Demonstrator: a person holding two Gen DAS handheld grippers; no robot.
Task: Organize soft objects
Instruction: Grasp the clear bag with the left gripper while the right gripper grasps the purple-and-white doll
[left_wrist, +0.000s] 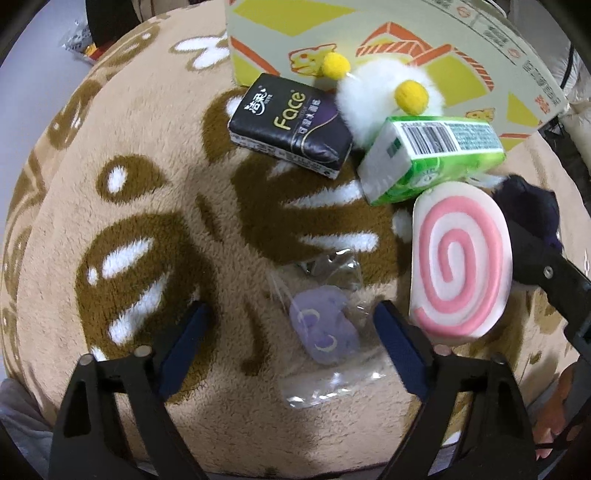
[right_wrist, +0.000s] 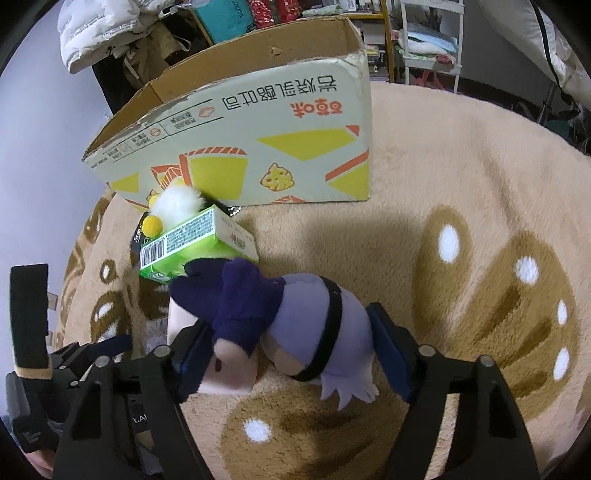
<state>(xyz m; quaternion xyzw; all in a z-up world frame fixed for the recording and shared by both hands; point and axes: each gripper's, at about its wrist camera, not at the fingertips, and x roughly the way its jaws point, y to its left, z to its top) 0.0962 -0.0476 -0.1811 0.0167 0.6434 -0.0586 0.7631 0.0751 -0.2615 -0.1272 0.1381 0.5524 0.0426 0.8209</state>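
Plush doll (right_wrist: 291, 325) between right hand-held gripper (right_wrist: 284, 354) pads (touching both), left hand-held gripper (left_wrist: 291, 343) wide.

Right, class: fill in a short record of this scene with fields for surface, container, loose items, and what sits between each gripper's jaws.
surface: plush tan rug
container: open cardboard box, on the rug
loose items: black tissue pack, green tissue pack, white pom-pom toy, pink swirl cushion
left gripper: jaws either side of a bagged purple item
right gripper: jaws either side of a purple plush doll
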